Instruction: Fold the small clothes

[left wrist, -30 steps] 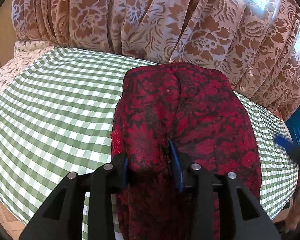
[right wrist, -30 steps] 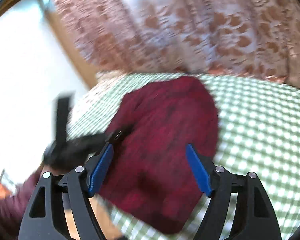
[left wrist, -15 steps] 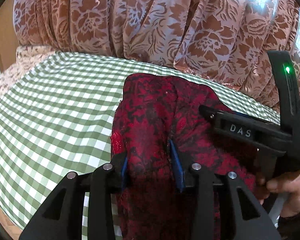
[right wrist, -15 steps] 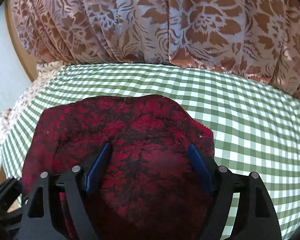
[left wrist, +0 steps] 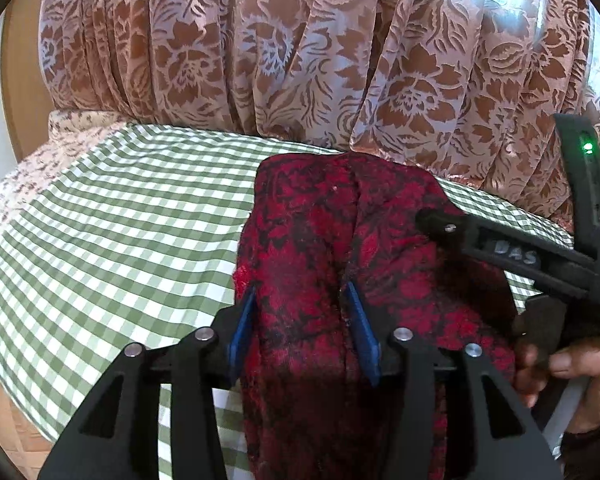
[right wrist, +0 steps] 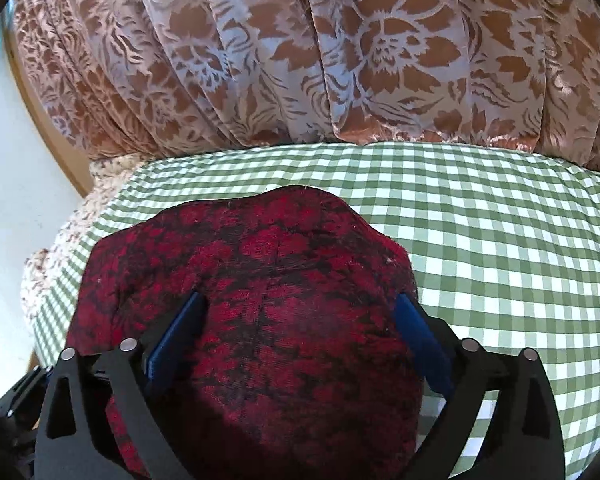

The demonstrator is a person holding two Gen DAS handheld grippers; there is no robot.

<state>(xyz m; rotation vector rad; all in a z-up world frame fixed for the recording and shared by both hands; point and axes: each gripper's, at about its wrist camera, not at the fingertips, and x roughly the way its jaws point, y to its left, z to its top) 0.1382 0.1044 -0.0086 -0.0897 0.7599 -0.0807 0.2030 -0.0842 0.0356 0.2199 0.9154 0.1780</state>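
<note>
Red-and-black patterned fleece garment (left wrist: pixel 340 264) lies bunched on the green-and-white checked cloth of the worktop (left wrist: pixel 120 216), before the floral curtain (left wrist: pixel 300 52). Left gripper (left wrist: pixel 302 322): jaws opening, a ridge of the fleece between the blue pads, which look to be letting go. Right gripper (right wrist: pixel 296 338), a second ago blurred and off to the side, now sits low over the garment, jaws opening to full spread, straddling it, nothing pinched. Judgement: hold passing from left to right ahead of the next fold
</note>
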